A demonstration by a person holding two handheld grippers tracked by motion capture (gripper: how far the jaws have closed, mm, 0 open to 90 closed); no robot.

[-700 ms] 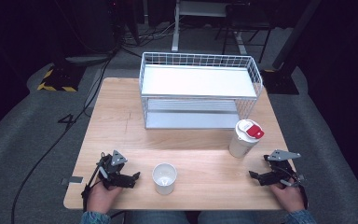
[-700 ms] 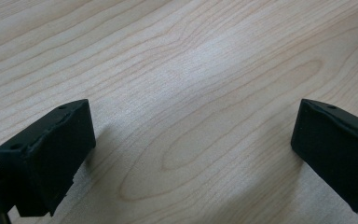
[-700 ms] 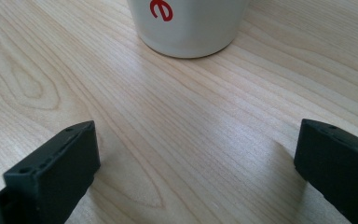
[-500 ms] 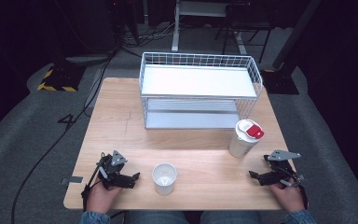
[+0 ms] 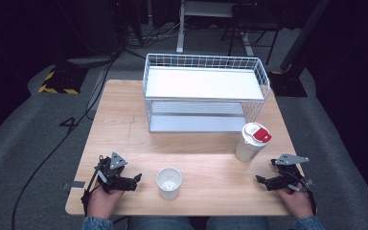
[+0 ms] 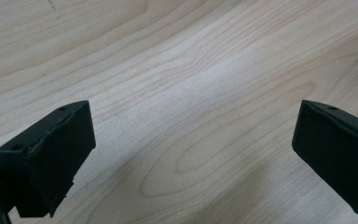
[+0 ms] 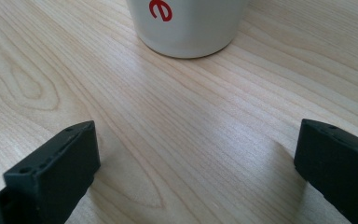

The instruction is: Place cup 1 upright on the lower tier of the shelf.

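- Below, near the front edge of the wooden table (image 5: 124, 124), the left gripper (image 5: 135, 181) is held low by a hand, its jaws spread wide with bare wood between them, as seen in the left gripper view (image 6: 191, 154).
- Just to its right, an open white cup (image 5: 168, 182) is set upright, apart from the jaws; nothing is placed between the two.
- At the front right corner, the right gripper (image 5: 262, 181) is held with its jaws likewise spread and empty (image 7: 196, 163).
- A lidded cup (image 5: 251, 143), white with a red and white lid, is stood upright near the right gripper; its base with a red mark is seen ahead of the jaws (image 7: 186, 28), with clear wood between.
- Behind both cups, a white wire rack (image 5: 206, 91) with two shelves is set across the far half of the table.
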